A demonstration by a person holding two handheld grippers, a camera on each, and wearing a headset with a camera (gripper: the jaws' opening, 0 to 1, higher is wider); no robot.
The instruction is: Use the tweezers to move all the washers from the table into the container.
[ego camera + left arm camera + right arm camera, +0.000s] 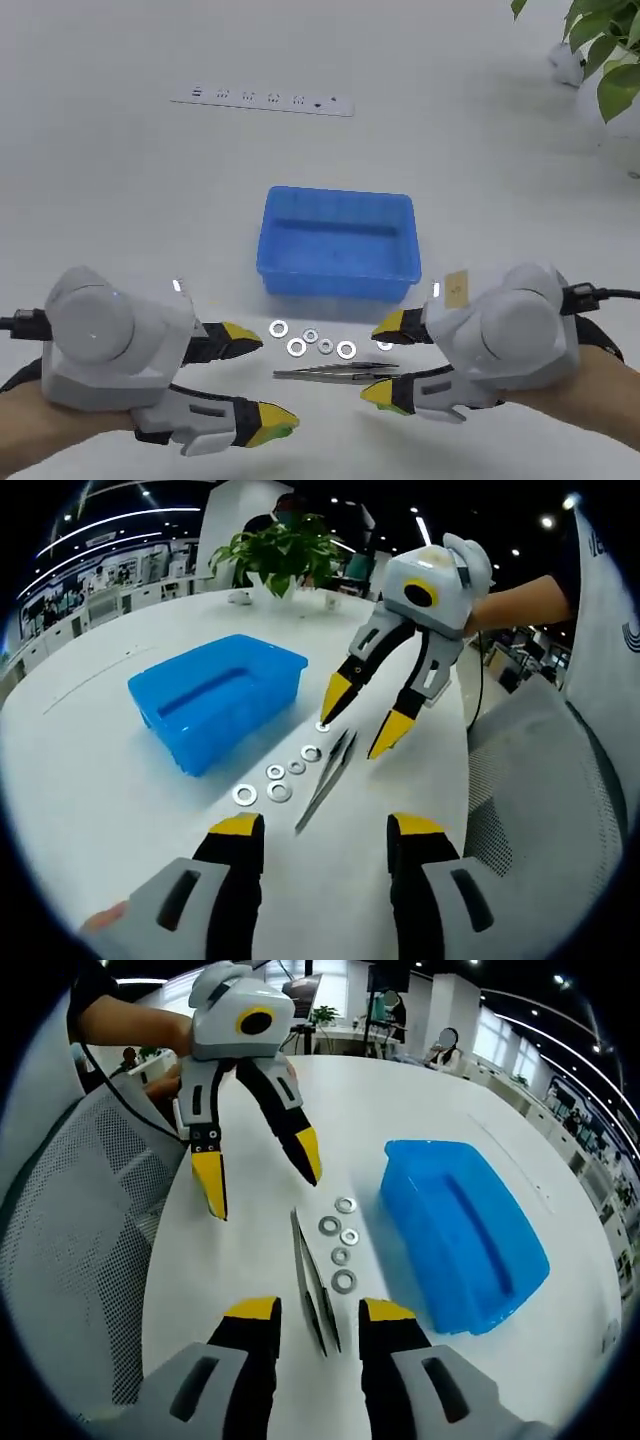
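**Both claws open, six washers on the table**

Your right claw (378,360) stands wide open with nothing in it. Its yellow tips sit either side of one end of the tweezers (335,371). Your left claw (262,380) is open about as wide, also empty, and faces the right one across the table (120,200).

One pair of tweezers lies flat between the two claws. Just beyond it, the left gripper view lets you count six washers (279,792) in a loose row on the table. The end one lies right by a tip of your right claw.

One blue tub (340,240) stands just behind the row, with every washer outside it. Farther back lies one white power strip (262,99), its markings too small to read. One leafy plant (600,50) sits at the far right. The tan label (456,285) on your right claw shows nothing legible.
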